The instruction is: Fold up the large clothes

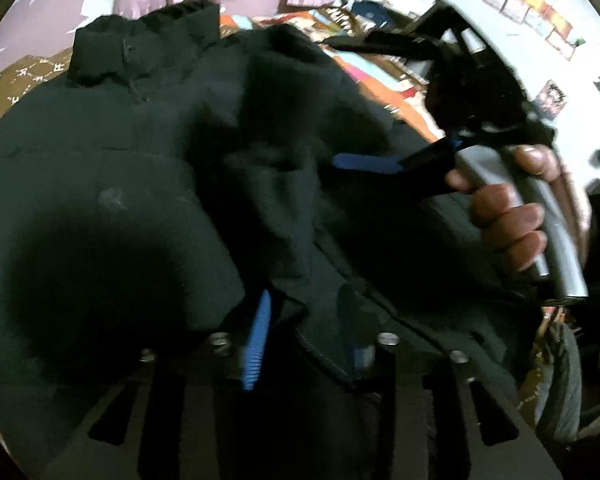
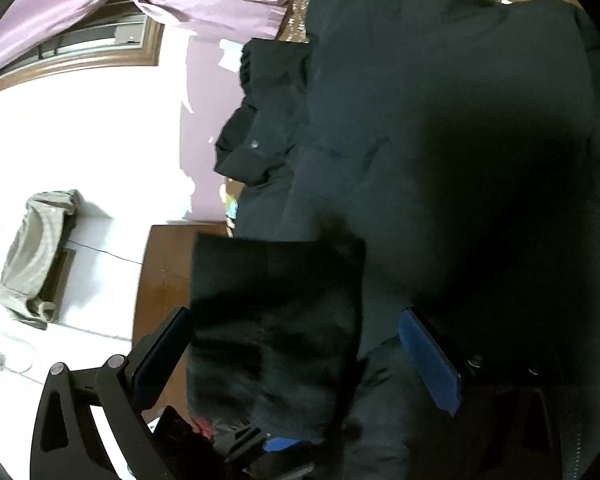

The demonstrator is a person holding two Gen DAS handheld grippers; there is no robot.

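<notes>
The left gripper (image 1: 304, 332) is pinching the black jacket (image 1: 120, 168), and the right gripper (image 2: 296, 356) is clamping its dark cuff (image 2: 276, 320).

**The big black coat fills almost all the room in front of you.**

Your left tongs (image 1: 304, 344) sit deep in the black coat (image 1: 148, 184), with cloth bunched between the blue fingers (image 1: 256, 344). Your right hand (image 1: 512, 216) and the right tongs (image 1: 364, 162) block the way on that side, down close over the coat. In the right view, a thick fold of cloth (image 2: 276, 320) stands between the fingers of those tongs. Past the coat's collar (image 1: 148, 44) there is a bare strip of brown blanket (image 1: 24, 76). The white wall (image 2: 80, 140) side is open, with a grey cloth (image 2: 36, 256) hanging there.
</notes>
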